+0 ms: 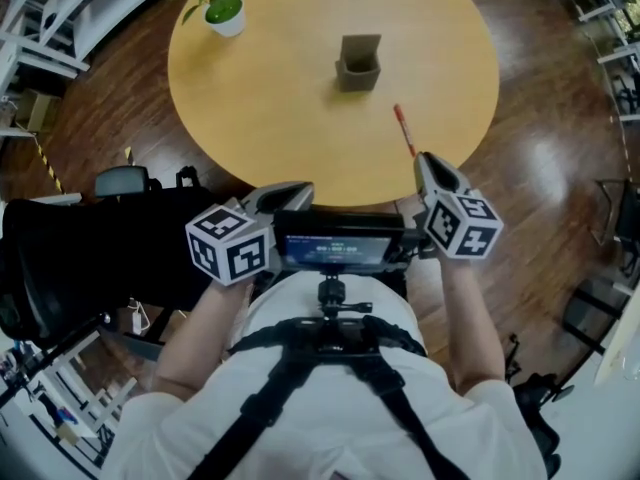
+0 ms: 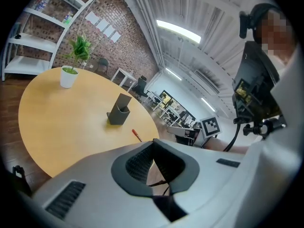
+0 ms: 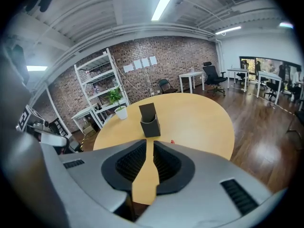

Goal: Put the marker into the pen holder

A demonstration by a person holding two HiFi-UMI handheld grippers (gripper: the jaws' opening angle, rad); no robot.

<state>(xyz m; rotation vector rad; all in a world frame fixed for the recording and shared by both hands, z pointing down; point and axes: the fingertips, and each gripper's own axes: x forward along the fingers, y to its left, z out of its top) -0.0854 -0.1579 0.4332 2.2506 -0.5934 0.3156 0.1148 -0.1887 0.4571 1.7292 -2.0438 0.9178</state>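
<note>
Head view: marker (image 1: 403,130) lies near-right of pen holder (image 1: 358,64) on the bench (image 1: 270,98); left tongs (image 1: 303,191) clenched empty, right tongs (image 1: 426,160) slightly parted, empty.

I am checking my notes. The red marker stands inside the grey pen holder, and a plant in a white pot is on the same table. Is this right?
Not quite. The red marker lies flat on the table, apart from the grey pen holder, as the head view shows. The plant in a white pot is on the same table.
</note>
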